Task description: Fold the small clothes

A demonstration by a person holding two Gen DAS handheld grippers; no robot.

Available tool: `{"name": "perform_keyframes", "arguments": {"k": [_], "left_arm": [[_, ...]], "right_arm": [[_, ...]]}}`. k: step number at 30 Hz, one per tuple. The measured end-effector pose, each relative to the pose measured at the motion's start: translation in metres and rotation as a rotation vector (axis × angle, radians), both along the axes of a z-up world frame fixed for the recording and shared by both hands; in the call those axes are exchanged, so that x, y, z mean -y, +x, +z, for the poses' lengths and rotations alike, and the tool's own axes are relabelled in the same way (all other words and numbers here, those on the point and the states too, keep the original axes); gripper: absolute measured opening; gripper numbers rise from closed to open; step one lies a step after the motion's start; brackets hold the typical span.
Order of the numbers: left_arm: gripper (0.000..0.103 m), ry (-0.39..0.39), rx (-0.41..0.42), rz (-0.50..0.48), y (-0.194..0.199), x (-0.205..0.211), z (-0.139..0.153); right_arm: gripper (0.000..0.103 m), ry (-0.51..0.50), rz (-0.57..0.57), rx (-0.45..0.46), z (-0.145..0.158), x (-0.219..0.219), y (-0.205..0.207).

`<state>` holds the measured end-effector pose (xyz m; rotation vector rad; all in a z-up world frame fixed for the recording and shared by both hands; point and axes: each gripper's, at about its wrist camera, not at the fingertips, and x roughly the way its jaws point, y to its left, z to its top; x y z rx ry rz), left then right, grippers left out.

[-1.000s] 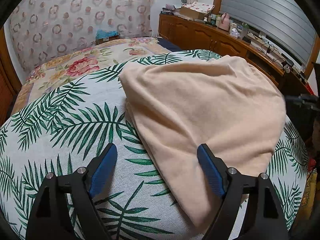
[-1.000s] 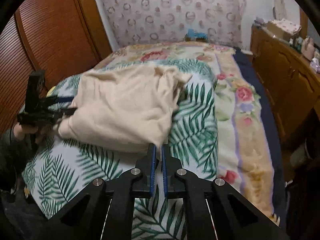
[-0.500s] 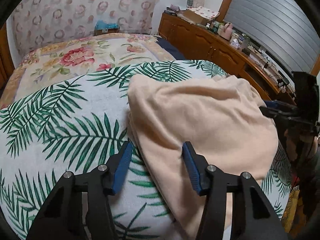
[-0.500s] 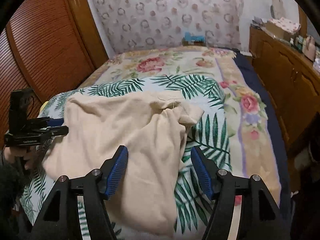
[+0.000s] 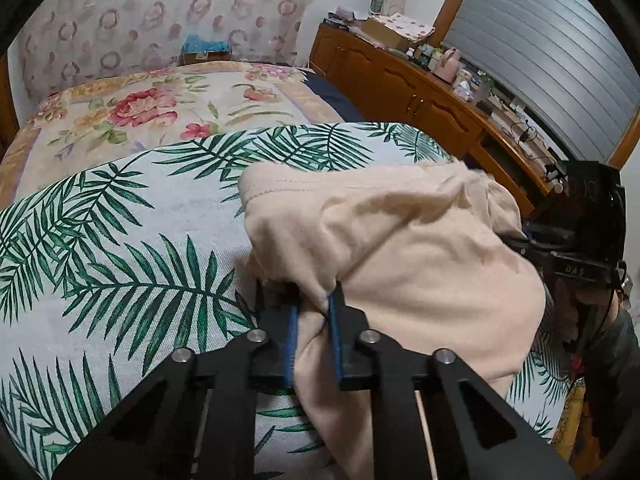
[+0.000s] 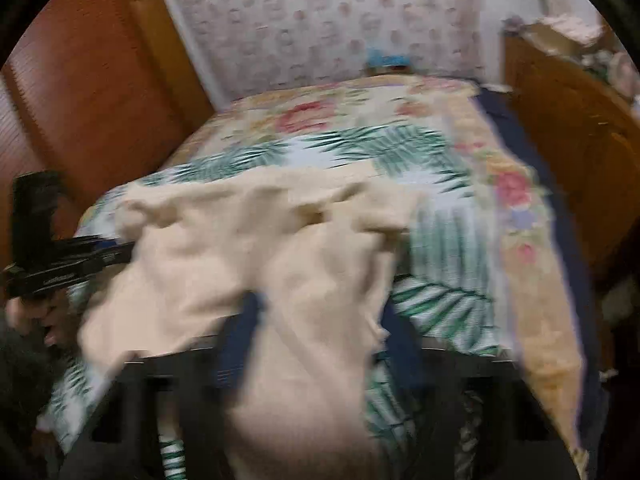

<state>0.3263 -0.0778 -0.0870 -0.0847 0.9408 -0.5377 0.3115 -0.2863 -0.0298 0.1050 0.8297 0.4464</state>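
A beige knit garment [image 5: 420, 260] lies crumpled on the palm-leaf bed cover [image 5: 120, 240]. My left gripper [image 5: 314, 316] is at the garment's near left edge. Its jaws are closing, and the blue pads [image 5: 334, 332] pinch a fold of the cloth. In the blurred right wrist view the same garment [image 6: 224, 248] bulges up between the fingers of my right gripper [image 6: 322, 324]. Those jaws are closing around the cloth and still stand well apart. Across the garment, each view shows the other tool's black body [image 5: 580, 248] [image 6: 60, 264].
A floral blanket [image 5: 140, 108] covers the far half of the bed, with a blue box [image 5: 206, 46] at its head. A cluttered wooden sideboard [image 5: 420, 92] runs along the right side. Wooden wardrobe doors [image 6: 92, 92] stand to the left. A hand [image 6: 28, 316] holds the left tool.
Both grippers moved in onto the garment's edges. The left jaws went from wide open to pinching cloth. The right jaws opened from shut, then began narrowing around cloth. The garment is now bunched up.
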Motion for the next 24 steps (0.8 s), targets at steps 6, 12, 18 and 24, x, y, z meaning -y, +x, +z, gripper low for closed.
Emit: {"name": "perform_keyframes", "arguments": {"k": [6, 12, 18, 24], "left_arm": [[0.010, -0.095, 0.073, -0.017, -0.027, -0.010, 0.033], [0.010, -0.164, 0.161, 0.017, -0.064, -0.040, 0.069], [0.010, -0.170, 0.222, 0.171, -0.098, -0.118, 0.080], [0.010, -0.153, 0.229, 0.386, -0.130, -0.209, 0.060]], "right_arm": [[0.020, -0.050, 0.047, 0.079, 0.022, -0.010, -0.018], [0.019, -0.056, 0.115, 0.186, 0.060, -0.039, -0.036], [0.019, -0.085, 0.258, 0.238, 0.079, -0.107, -0.024], [0.019, -0.134, 0.435, 0.284, 0.082, -0.211, 0.011]]}}
